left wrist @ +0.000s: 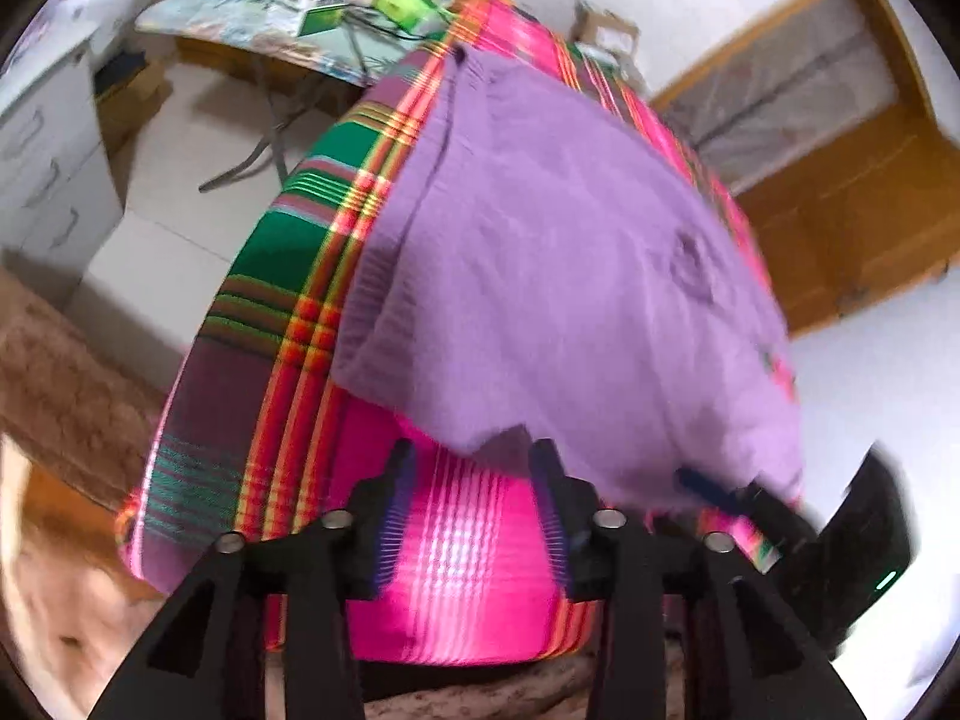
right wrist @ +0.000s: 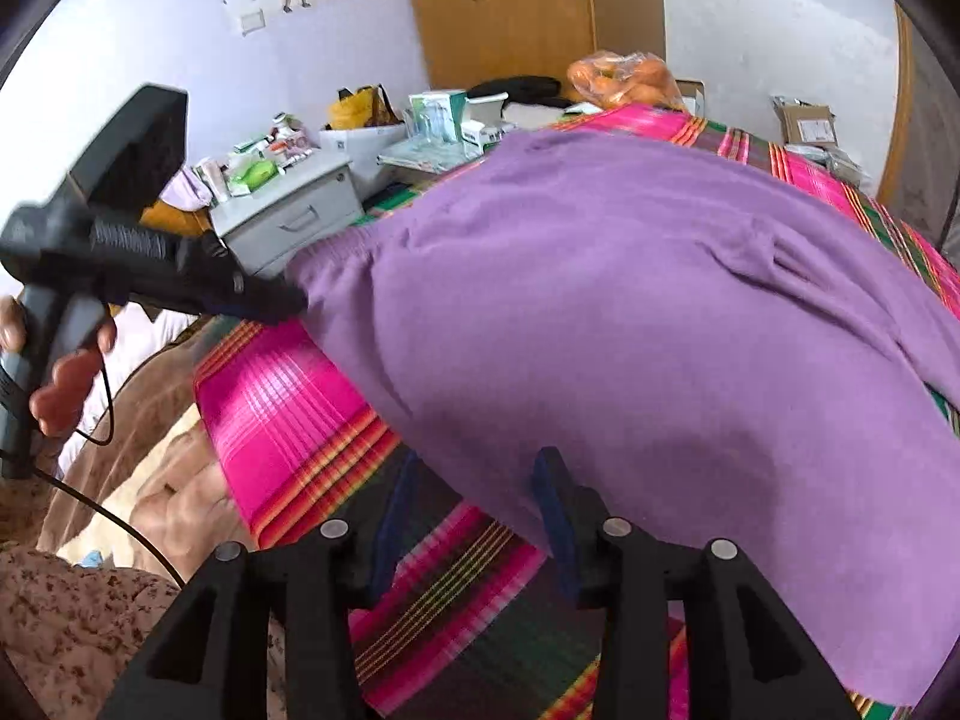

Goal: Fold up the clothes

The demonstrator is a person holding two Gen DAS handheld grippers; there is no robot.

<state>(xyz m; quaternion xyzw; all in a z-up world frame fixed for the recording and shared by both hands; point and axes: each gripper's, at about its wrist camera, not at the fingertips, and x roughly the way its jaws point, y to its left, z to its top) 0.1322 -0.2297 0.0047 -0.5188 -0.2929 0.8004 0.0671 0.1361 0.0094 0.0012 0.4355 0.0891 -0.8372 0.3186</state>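
Purple knit fills both views: a purple garment [left wrist: 558, 252] lies spread on a plaid blanket [left wrist: 456, 576] of pink, green and orange stripes. Nearest to the left gripper [left wrist: 471, 480] is bare pink plaid, seen straight between its fingers; the jaws stand apart with nothing between them, and the garment's near hem sits just beyond the fingertips, one tip at the cloth's edge. Same story for the right gripper [right wrist: 477, 480]: jaws parted, empty, striped blanket between them, one finger just at the purple hem [right wrist: 600, 468]. My read: both tools hang over the near edge, either lining up a pinch or just clear of one, so the next fold can be drawn away across the blanket. The blur makes actual contact hard to call.

Further out, the garment's long axis runs away from the left gripper toward the far end of the blanket, where a narrower end, perhaps a neckline, shows. From the right wrist view that same length runs across, left to right, with a ribbed band [right wrist: 342, 246] at the left where the other gripper's tip meets it. A hand [right wrist: 60, 384] grips that tool's handle.

Beyond everything, a cluttered table [left wrist: 252, 24] and a wooden wardrobe [right wrist: 510, 6].
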